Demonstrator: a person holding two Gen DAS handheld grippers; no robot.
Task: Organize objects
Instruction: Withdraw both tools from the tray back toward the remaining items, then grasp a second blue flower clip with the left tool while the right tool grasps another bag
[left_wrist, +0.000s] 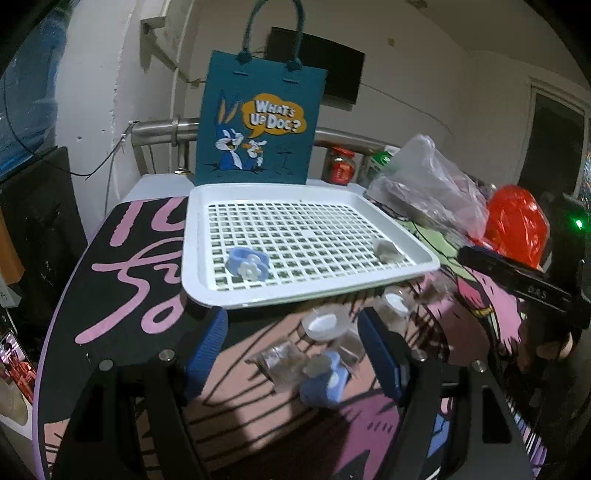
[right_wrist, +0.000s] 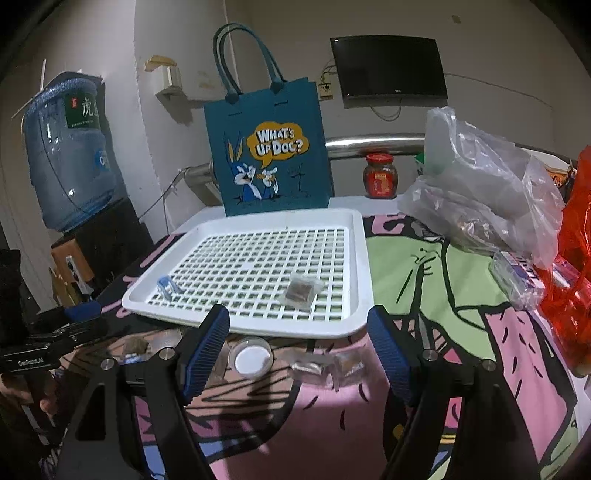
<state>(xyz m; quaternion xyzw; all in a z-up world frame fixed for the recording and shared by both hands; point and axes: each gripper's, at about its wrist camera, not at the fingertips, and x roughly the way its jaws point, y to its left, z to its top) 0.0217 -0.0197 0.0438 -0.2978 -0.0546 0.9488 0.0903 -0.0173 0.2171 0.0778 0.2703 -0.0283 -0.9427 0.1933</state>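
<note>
Left wrist view: left tool (left_wrist: 291, 350) wide open, gripping nothing, hovering over loose items just in front of tray (left_wrist: 207, 288). Right wrist view: right tool (right_wrist: 299, 347) likewise wide open and empty, also just in front of tray.

Progress judged as early. Already on tray grid: blue flower clip (left_wrist: 248, 264) near front left corner, one small packet (left_wrist: 384, 250) near front right. Still on worktop (left_wrist: 122, 280), in front of tray: two round dishes (left_wrist: 325, 322), several clear packets (left_wrist: 280, 360) with brown contents, a second blue clip (left_wrist: 325, 384). Exact packet count hard to tell through blur.

Edges and room: raised tray rim to be cleared on every drop; front rim close to tool tips. Most of grid bare, so plenty of landing room toward back of tray. Tote bag (left_wrist: 258, 122) upright just behind tray, blocking any overreach. Plastic bags (right_wrist: 480, 192) and red bag (right_wrist: 569, 280) crowding right of tray; left of tray open, though near worktop edge. Both tools side by side in front of tray, so risk of bumping each other if reaching for same cluster.
</note>
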